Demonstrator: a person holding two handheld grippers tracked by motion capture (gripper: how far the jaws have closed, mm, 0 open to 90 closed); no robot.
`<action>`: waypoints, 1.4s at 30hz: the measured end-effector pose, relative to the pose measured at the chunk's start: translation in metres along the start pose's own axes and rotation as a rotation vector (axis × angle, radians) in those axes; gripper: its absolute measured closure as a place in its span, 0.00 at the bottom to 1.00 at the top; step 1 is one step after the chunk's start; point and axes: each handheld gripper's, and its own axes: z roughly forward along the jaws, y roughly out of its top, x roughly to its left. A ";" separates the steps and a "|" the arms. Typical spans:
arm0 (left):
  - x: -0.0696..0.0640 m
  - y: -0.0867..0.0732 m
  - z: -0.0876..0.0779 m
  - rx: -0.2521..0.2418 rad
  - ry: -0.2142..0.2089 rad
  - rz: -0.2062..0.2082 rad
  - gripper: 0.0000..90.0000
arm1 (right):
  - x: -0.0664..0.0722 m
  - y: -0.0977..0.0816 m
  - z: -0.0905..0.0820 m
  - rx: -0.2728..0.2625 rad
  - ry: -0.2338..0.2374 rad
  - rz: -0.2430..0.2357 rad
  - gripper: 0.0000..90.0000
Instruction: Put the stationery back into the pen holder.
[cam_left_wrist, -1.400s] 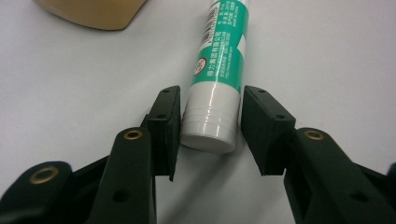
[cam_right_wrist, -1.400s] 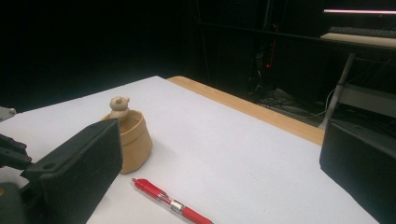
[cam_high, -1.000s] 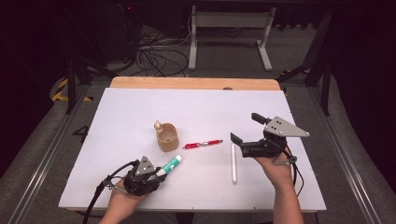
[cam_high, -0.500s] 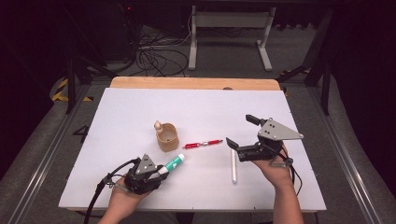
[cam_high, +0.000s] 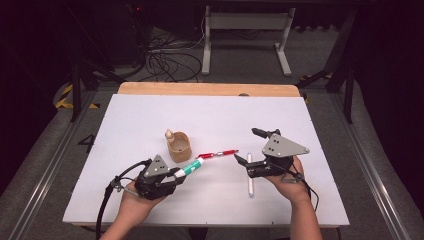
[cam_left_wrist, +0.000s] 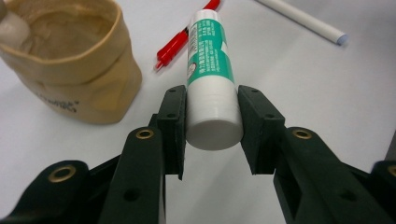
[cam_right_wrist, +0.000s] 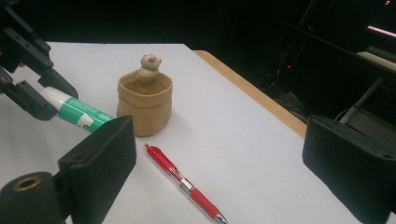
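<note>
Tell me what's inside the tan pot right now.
The tan pot looks empty: the left gripper view shows bare tan inner wall and floor. A small figurine perches on its rim. The near part of the interior is hidden behind the front wall.

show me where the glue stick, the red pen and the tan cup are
glue stick (cam_left_wrist: 211, 79), left gripper view, on its white body between the jaws
red pen (cam_right_wrist: 180, 179), right gripper view, mid-barrel
tan cup (cam_high: 179, 148), high view, on its front wall
</note>
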 end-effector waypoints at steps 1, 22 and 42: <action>-0.001 0.002 0.000 -0.001 -0.003 0.001 0.72 | 0.001 0.000 0.000 0.002 -0.001 -0.013 0.15; -0.004 0.040 0.003 -0.042 -0.045 0.032 0.72 | 0.022 -0.002 0.016 0.069 0.004 -0.232 0.29; -0.009 0.059 0.014 -0.034 -0.084 0.041 0.72 | 0.040 -0.005 0.031 0.101 0.031 -0.434 0.35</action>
